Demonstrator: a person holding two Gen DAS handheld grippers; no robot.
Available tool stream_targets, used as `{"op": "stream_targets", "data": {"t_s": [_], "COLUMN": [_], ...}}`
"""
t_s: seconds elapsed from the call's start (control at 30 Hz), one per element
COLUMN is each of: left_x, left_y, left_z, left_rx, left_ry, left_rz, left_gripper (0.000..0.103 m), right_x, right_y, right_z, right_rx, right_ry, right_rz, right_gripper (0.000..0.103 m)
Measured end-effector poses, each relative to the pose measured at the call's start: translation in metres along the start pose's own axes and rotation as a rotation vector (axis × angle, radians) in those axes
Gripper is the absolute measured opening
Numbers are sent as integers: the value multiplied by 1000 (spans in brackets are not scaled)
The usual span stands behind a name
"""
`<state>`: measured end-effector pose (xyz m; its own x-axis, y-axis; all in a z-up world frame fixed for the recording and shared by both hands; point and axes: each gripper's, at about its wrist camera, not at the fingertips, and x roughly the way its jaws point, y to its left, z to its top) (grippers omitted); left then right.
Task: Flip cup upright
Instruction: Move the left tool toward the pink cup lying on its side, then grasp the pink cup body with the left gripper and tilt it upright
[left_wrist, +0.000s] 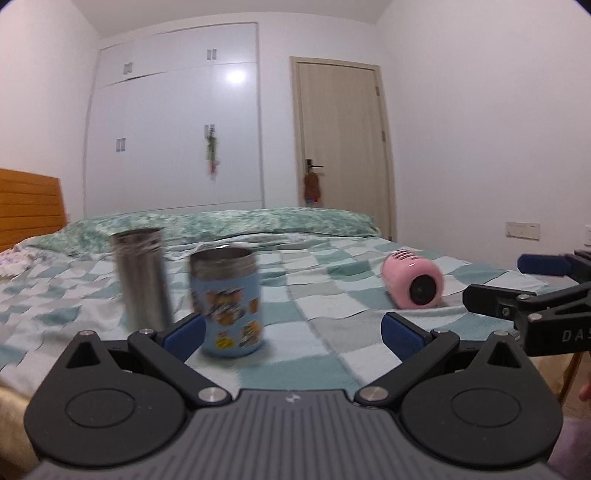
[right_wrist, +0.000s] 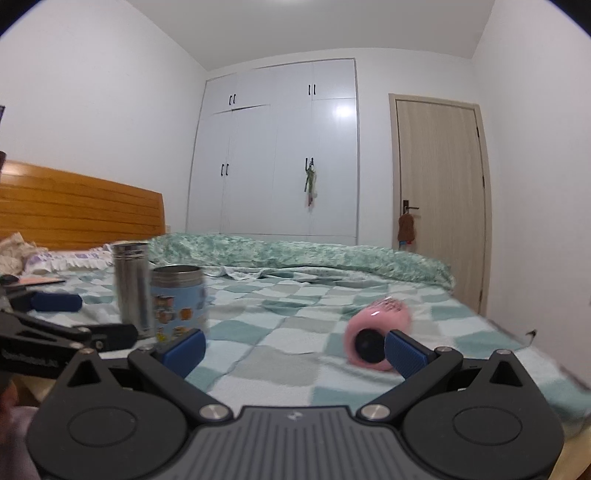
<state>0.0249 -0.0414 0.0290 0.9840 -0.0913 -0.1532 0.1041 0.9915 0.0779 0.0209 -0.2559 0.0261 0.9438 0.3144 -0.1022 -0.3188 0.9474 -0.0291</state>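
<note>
A pink cup lies on its side on the checked bed cover, its dark end facing me; it also shows in the right wrist view. A blue cartoon-printed cup stands upright beside a tall steel cup. My left gripper is open and empty, just in front of the blue cup. My right gripper is open and empty, its right pad in front of the pink cup. The right gripper also shows in the left wrist view.
The bed has a folded green quilt along its far side and a wooden headboard at the left. Pillows and clutter lie near the headboard. A white wardrobe and a door stand behind.
</note>
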Motion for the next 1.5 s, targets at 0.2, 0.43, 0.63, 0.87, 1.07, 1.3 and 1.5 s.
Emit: {"op": "stream_targets", "data": {"t_s": [0.2, 0.43, 0.63, 0.87, 1.07, 1.3, 1.5], "left_x": [44, 109, 166, 221, 268, 314, 340], "left_y": [-32, -71, -101, -133, -153, -168, -167], "left_z": [29, 59, 83, 99, 99, 87, 71], "left_rx": [41, 77, 100, 142, 190, 239, 181], "left_ry": [66, 151, 210, 281, 389, 531, 673], "left_rz": [-45, -94, -111, -143, -145, -153, -190], "left_gripper": [103, 103, 103, 103, 103, 103, 89], "right_x": [18, 54, 85, 123, 153, 177, 189], "right_y": [-49, -108, -162, -209, -241, -257, -259], "right_z": [17, 29, 36, 47, 43, 33, 23], "right_rx": [-56, -115, -96, -65, -31, -45, -58], "right_ry": [38, 137, 241, 309, 365, 424, 454], "right_rz": [-36, -82, -57, -69, -84, -70, -54], "right_gripper": [103, 103, 103, 103, 103, 103, 103]}}
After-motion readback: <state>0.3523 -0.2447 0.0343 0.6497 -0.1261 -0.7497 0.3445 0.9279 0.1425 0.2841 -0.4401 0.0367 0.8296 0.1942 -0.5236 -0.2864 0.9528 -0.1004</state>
